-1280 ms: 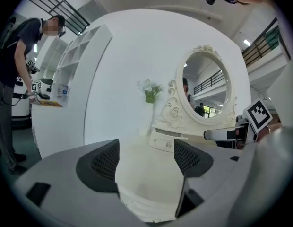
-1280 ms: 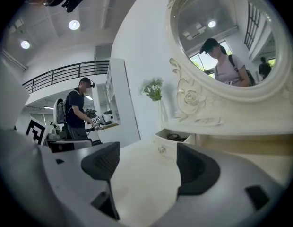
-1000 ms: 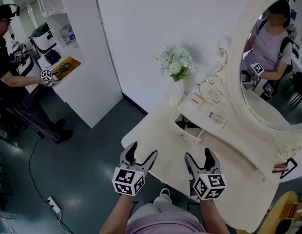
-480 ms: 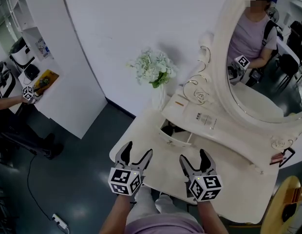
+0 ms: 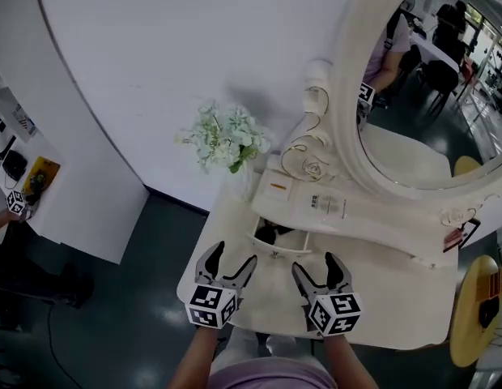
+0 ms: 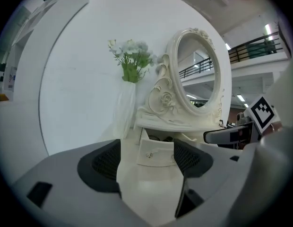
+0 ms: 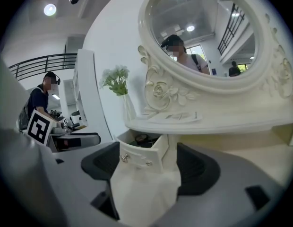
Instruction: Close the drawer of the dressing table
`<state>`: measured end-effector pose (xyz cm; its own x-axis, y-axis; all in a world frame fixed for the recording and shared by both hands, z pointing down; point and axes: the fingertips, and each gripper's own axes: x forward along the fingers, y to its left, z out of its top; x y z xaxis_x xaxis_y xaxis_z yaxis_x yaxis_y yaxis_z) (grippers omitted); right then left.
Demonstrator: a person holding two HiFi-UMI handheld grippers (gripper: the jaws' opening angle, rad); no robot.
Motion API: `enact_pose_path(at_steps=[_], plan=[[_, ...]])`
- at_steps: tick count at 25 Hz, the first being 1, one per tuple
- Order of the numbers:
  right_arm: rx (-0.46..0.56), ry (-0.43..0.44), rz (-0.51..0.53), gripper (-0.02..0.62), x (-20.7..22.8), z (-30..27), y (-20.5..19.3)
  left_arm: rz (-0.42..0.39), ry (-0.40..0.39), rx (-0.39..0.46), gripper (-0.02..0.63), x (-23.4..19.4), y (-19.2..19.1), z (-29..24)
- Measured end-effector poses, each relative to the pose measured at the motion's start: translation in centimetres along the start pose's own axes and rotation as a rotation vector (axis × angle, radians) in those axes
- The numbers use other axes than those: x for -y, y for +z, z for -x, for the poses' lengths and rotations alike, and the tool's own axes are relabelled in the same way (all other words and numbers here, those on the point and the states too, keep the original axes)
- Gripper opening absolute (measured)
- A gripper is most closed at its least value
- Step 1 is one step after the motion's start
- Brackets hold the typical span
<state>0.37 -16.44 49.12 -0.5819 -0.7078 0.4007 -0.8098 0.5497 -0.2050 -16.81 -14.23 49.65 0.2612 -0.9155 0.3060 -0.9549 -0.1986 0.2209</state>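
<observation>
The drawer [image 5: 277, 243] stands pulled out from the low tier under the oval mirror [image 5: 413, 120] of the dressing table [image 5: 397, 306], projecting over the tabletop toward the person. The left gripper [image 5: 235, 254] and right gripper [image 5: 314, 263] hover just short of its front panel, both with jaws spread and nothing held. The drawer lies straight ahead, between the two grippers, and each is about equally near. The front panel's long axis runs crosswise to the grippers and its travel axis runs away from them toward the mirror base, so closing calls for a forward push on the panel. The left gripper view shows the panel almost face-on with its small knob. The right gripper view shows it obliquely, revealing one side wall and dark items inside.
</observation>
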Motion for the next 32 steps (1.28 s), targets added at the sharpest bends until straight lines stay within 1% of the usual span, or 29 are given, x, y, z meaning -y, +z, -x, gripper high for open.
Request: enact_pose_path(at_steps=[6,10,13,16,20,24,28,32], plan=[[-0.03,-0.057,-0.002,0.373,0.3,-0.8,-0.9,-0.07,-0.124,-0.059,0.348,0.4,-0.7,-2.5],[-0.063,-0.076,0.013,0.373,0.3,-1.7,-2.0,-0.087,-0.168,-0.101,0.348,0.4,-1.8,-3.4],[-0.084,-0.092,0.02,0.373,0.3,-2.2,-2.8,-0.106,-0.194,-0.118,0.348,0.3,-2.2,-3.9],[-0.091,-0.101,0.015,0.37,0.4,-2.5,-3.3,-0.142,-0.213,-0.131,0.336,0.3,-2.5,-4.3],[-0.097,-0.105,0.012,0.334,0.5,-2.7,-3.7,-0.183,-0.234,-0.149,0.301,0.4,-3.0,-4.8],[-0.114,-0.11,0.009,0.305,0.8,-2.9,-4.2,-0.199,-0.245,-0.166,0.288,0.5,-3.5,-5.3],[-0.13,-0.112,0.013,0.299,1.1,-3.5,-4.7,-0.206,-0.237,-0.176,0.281,0.4,-3.7,-5.8],[-0.14,-0.11,0.023,0.288,1.2,-4.1,-4.9,-0.208,-0.233,-0.189,0.258,0.2,-3.8,-5.9]])
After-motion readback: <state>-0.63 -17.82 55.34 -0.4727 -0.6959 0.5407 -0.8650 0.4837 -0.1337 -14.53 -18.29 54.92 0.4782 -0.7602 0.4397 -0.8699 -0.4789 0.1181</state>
